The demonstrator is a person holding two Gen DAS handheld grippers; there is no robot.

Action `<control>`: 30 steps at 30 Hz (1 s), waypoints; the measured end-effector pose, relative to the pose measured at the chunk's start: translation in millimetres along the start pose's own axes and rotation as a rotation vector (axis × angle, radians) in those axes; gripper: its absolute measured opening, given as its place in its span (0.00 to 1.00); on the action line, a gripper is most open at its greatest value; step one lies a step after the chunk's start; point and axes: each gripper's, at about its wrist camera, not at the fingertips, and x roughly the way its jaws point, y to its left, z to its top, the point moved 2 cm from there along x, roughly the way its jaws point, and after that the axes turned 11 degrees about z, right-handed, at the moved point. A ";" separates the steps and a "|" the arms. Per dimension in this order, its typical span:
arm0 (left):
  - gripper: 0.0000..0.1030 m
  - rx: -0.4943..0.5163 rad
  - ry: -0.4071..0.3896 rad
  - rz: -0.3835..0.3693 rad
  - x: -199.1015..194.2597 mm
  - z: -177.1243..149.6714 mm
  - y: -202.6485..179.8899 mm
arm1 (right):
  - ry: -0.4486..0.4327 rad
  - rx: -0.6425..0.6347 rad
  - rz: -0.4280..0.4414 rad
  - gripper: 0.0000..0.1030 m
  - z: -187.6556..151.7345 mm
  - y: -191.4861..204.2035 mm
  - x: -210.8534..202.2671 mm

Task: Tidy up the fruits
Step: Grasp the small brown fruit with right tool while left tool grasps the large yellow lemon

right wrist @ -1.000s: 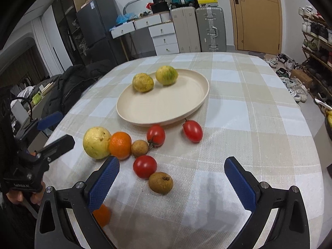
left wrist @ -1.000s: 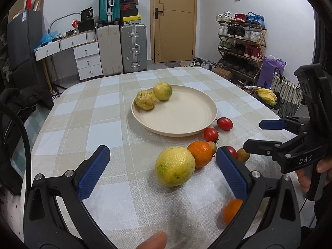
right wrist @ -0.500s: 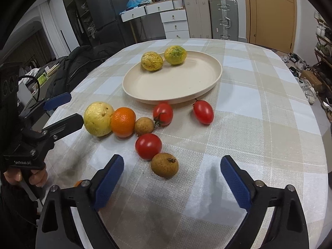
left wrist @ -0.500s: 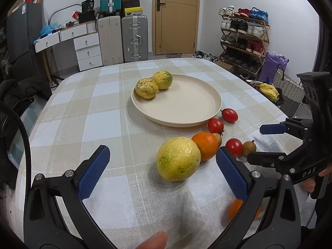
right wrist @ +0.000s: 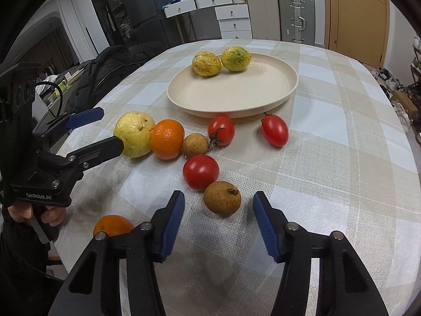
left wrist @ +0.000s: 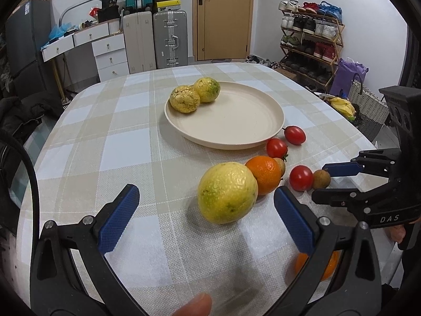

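In the left wrist view the left gripper (left wrist: 205,216) fills the bottom of the frame with its blue-padded jaws spread wide and nothing between them; a large yellow-green fruit (left wrist: 227,192) lies just ahead of the gap, right of centre, touching an orange (left wrist: 264,174) behind it. Beyond these, toward the centre right, sit a small brown fruit (left wrist: 321,179), a round tomato (left wrist: 300,177) beside it, and two more tomatoes close to the rim of the cream plate (left wrist: 263,142), which holds two yellow fruits (left wrist: 194,96) at its far left edge. The right gripper (left wrist: 326,181) enters from the right edge, its jaws open around the brown fruit's side. A second orange (left wrist: 331,266) shows partly hidden at the lower right. In the right wrist view the right gripper (right wrist: 218,218) occupies the bottom centre, jaws parted and holding nothing, with the brown fruit (right wrist: 222,201) lying on the checked tablecloth (right wrist: 329,158) just beyond the fingertips. The left gripper (right wrist: 102,129) reaches in from the left edge, open, one finger touching or just beside the yellow-green fruit (right wrist: 134,134)
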 end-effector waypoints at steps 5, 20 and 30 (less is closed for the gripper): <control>0.99 0.002 0.010 0.001 3.9 -1.3 -1.1 | 0.004 -0.022 0.000 0.37 -1.1 4.3 -1.3; 0.99 -0.009 0.049 -0.001 17.0 -2.9 1.4 | -0.062 -0.039 -0.031 0.28 4.2 4.9 -16.8; 0.99 0.005 0.091 -0.009 27.7 -3.1 -3.8 | -0.096 -0.015 -0.034 0.28 6.2 -0.4 -24.0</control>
